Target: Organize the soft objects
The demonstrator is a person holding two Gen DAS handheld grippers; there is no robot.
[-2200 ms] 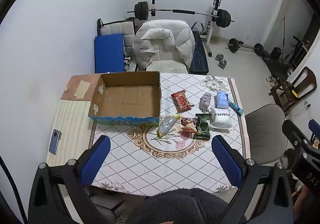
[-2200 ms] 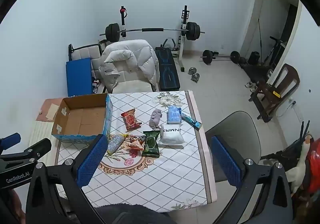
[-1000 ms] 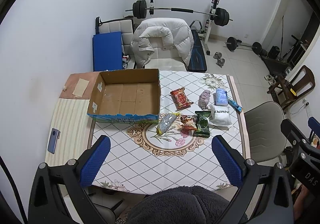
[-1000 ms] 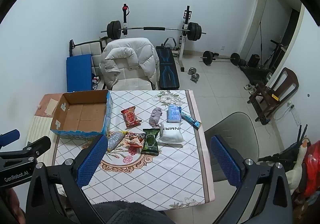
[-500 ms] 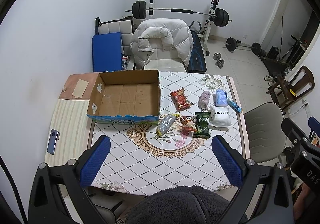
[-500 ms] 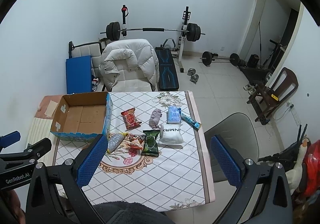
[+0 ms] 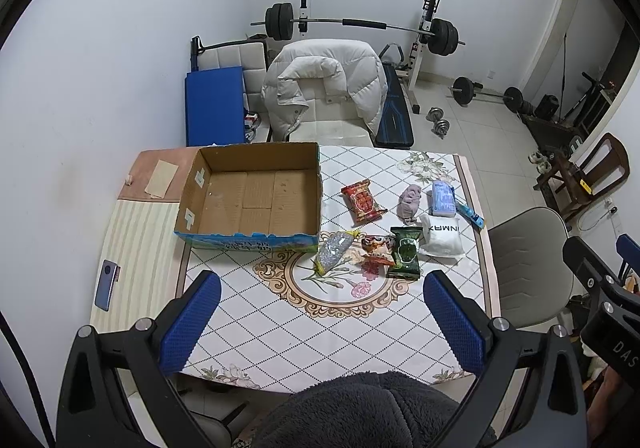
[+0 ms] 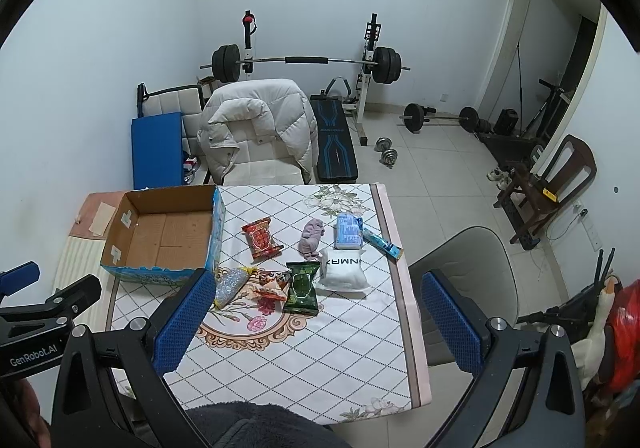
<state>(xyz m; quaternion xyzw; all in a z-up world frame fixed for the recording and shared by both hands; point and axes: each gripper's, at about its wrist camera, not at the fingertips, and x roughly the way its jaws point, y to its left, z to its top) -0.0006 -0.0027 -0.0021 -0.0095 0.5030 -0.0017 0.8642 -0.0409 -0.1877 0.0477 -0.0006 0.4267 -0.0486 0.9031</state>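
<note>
An open, empty cardboard box (image 7: 256, 196) (image 8: 160, 236) stands on the left of the table. Right of it lie soft packets: a red snack pack (image 7: 362, 202) (image 8: 262, 238), a purple soft toy (image 7: 410, 200) (image 8: 311, 234), a blue tissue pack (image 7: 442, 198) (image 8: 348, 232), a white pouch (image 7: 442, 240) (image 8: 343, 268), a green pack (image 7: 406, 252) (image 8: 302, 286), an orange snack pack (image 7: 376, 248) and a silver glitter bag (image 7: 332, 250) (image 8: 230, 286). My left gripper (image 7: 320, 324) and right gripper (image 8: 316, 324) are both open and empty, held high above the table's near edge.
A patterned cloth (image 7: 320, 308) covers the table. A phone (image 7: 106, 284) lies on the left striped strip. A blue tube (image 7: 470, 213) lies at the right edge. A chair with a white jacket (image 7: 324, 88) stands behind the table, a grey chair (image 7: 528, 260) to the right. Gym weights stand at the back.
Both grippers have drifted only slightly above the table. Nothing on the table has moved and both grippers stay open.
</note>
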